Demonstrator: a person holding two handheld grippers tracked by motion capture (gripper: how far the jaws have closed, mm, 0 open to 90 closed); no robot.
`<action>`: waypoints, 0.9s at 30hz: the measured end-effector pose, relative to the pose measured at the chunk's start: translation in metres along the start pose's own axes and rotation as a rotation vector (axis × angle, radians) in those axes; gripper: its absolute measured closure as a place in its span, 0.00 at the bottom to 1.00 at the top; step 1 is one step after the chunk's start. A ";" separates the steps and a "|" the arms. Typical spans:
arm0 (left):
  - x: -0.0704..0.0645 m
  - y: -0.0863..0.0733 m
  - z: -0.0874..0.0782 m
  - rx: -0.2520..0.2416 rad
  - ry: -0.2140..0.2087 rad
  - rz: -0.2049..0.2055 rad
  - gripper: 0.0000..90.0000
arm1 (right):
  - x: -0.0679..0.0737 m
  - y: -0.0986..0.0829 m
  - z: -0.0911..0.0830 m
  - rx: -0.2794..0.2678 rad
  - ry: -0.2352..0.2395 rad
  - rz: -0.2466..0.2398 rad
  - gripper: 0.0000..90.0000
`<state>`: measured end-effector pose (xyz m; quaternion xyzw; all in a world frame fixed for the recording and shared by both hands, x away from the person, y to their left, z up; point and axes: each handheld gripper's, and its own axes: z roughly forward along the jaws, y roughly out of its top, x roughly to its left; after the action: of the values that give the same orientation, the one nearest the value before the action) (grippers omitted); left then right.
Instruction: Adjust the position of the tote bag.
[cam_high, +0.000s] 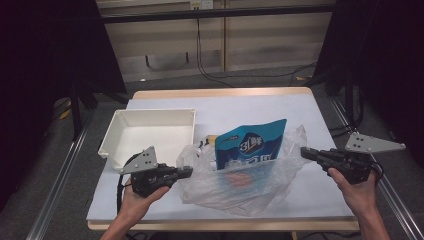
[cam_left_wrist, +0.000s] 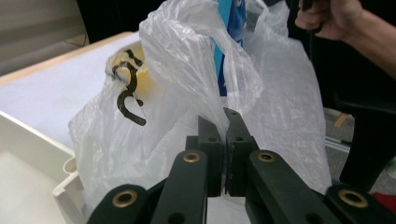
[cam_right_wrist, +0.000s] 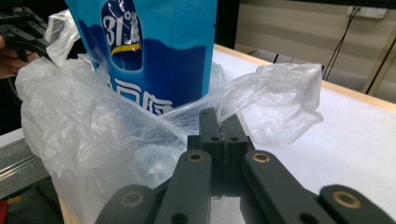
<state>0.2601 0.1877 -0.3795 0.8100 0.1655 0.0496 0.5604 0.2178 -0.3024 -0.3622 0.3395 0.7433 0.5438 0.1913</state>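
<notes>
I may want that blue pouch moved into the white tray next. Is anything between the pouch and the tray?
Yes. The blue pouch sits inside the clear plastic bag, whose film, pinched by left gripper and right gripper, lies between it and the white tray.

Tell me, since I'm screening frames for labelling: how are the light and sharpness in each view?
High view: dim, dark surroundings, bag soft. Left gripper view: fingers sharp, plastic bright, background hand blurred. Right gripper view: pouch print slightly soft, wall blurred.

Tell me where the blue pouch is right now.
In the high view the blue pouch stands at the table's middle inside the clear plastic bag, between the left gripper and right gripper, right of the white tray.
</notes>
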 end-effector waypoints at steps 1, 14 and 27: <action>0.001 -0.001 0.002 0.016 0.004 -0.001 0.98 | 0.000 0.000 0.000 0.000 0.000 0.000 1.00; 0.005 -0.024 0.015 0.129 -0.022 -0.025 0.98 | -0.003 -0.018 0.016 0.107 0.040 0.028 1.00; 0.000 -0.044 0.025 0.223 -0.047 -0.027 0.98 | 0.003 -0.038 0.025 0.201 0.061 0.030 1.00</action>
<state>0.2576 0.1793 -0.4297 0.8659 0.1676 0.0044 0.4714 0.2212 -0.2902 -0.4062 0.3514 0.7944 0.4793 0.1251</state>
